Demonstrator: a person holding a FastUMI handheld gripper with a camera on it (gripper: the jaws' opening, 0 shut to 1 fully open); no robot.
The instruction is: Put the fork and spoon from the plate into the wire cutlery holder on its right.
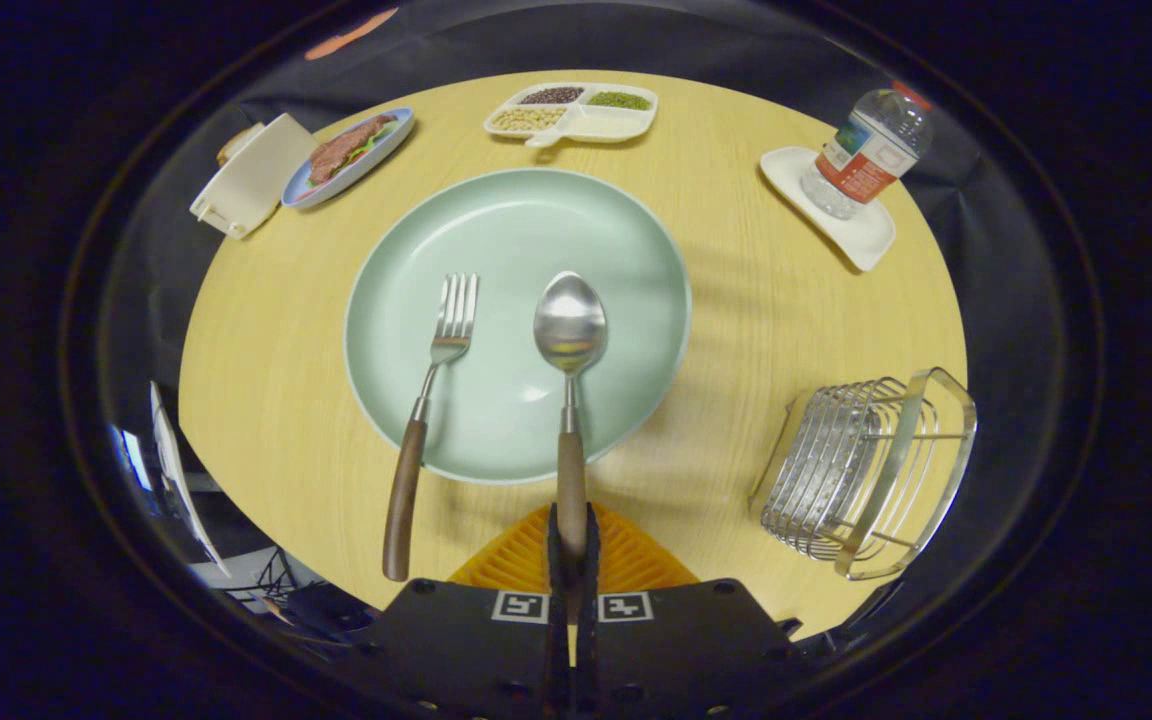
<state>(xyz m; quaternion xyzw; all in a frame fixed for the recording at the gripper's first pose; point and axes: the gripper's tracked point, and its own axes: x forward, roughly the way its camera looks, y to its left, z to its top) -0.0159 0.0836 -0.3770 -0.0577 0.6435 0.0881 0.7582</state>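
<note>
The hand-held gripper (pixel 572 545) sits at the bottom center of the frame, and its two fingers are clamped tight on the brown wooden handle of the spoon (pixel 569 330). The spoon's bowl lies face up on the pale green plate (pixel 516 220) in the middle, with the handle running straight back over the plate's near rim into the fingers.

The fork (pixel 434 400) is just left of the spoon, tines on the plate, and its wooden handle hangs off the rim onto the wooden surface (pixel 736 300), angled a bit toward lower left.

The wire cutlery holder (pixel 866 465) is in the lower right of the frame, well apart from the plate, near the surface's edge.

Further back: a divided tray of beans (pixel 576 110) at top center, a plate with a sandwich (pixel 348 155) in the upper left beside a cream box (pixel 251 175), and a water bottle (pixel 866 150) on a white coaster (pixel 861 235) in the upper right.
</note>
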